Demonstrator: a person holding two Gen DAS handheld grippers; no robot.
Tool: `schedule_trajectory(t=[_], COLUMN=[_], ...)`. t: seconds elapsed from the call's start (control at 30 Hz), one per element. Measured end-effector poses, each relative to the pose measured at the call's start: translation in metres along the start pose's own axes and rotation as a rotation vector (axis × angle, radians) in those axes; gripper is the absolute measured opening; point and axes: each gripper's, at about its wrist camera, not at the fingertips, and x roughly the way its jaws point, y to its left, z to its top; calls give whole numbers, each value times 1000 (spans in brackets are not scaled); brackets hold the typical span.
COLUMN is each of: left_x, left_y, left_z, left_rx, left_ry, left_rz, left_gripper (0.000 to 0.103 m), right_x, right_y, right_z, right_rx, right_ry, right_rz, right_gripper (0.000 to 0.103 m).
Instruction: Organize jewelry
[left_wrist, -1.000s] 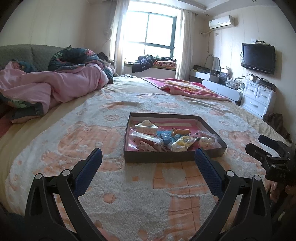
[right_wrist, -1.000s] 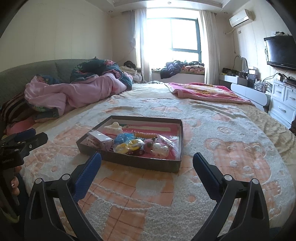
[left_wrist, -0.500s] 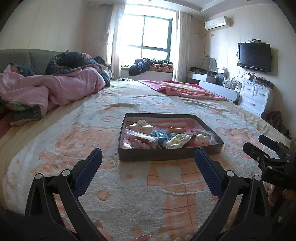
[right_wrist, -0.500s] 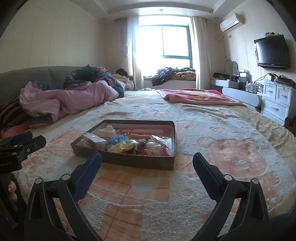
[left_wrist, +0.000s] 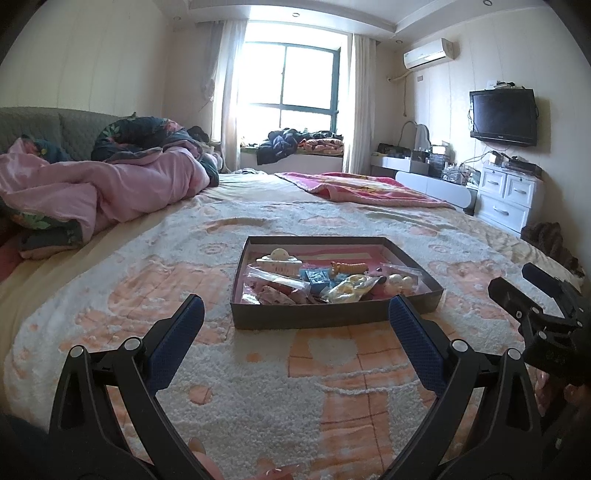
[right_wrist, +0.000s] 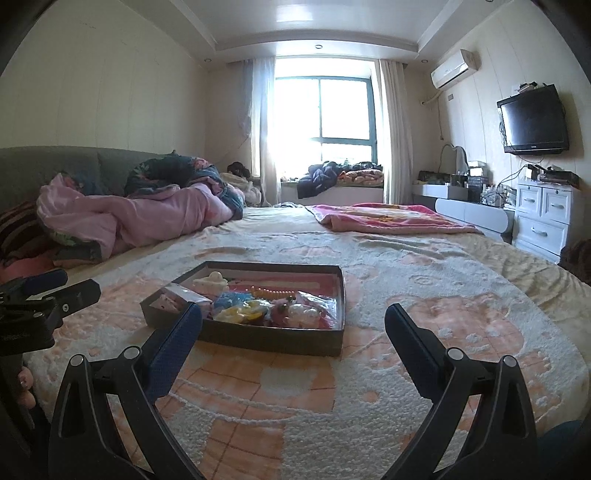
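Observation:
A shallow dark box (left_wrist: 332, 315) with a pink lining lies on the bed and shows in the right wrist view too (right_wrist: 273, 338). It holds bagged jewelry: a white piece (left_wrist: 279, 260), a blue packet (left_wrist: 314, 277), a yellow piece (left_wrist: 349, 286), pearl-like beads (left_wrist: 399, 282) and an orange beaded string (right_wrist: 273, 293). My left gripper (left_wrist: 295, 332) is open and empty, just short of the box's near wall. My right gripper (right_wrist: 291, 336) is open and empty, near the box's front right corner. Each gripper shows at the edge of the other view.
The bed has a cream and orange fluffy cover (left_wrist: 258, 387). A pink duvet (left_wrist: 103, 192) is piled at the left, a pink blanket (left_wrist: 369, 190) at the far right. White drawers (left_wrist: 509, 199) and a wall TV (left_wrist: 504, 116) stand right of the bed.
Both cameras have tilted up and pulled back a little, so the box sits lower and farther in each view. Both grippers stay open and empty.

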Motion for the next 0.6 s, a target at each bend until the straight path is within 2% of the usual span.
schedule_trajectory(t=[0.6], left_x=[16], left_y=[5], left_z=[-5], left_rx=[-11], left_ry=[36], left_rz=[-2], left_gripper=[92], right_x=[18], right_y=[2], right_z=[-11], right_rx=[9], right_ry=[65], right_rz=[9], right_gripper=[96])
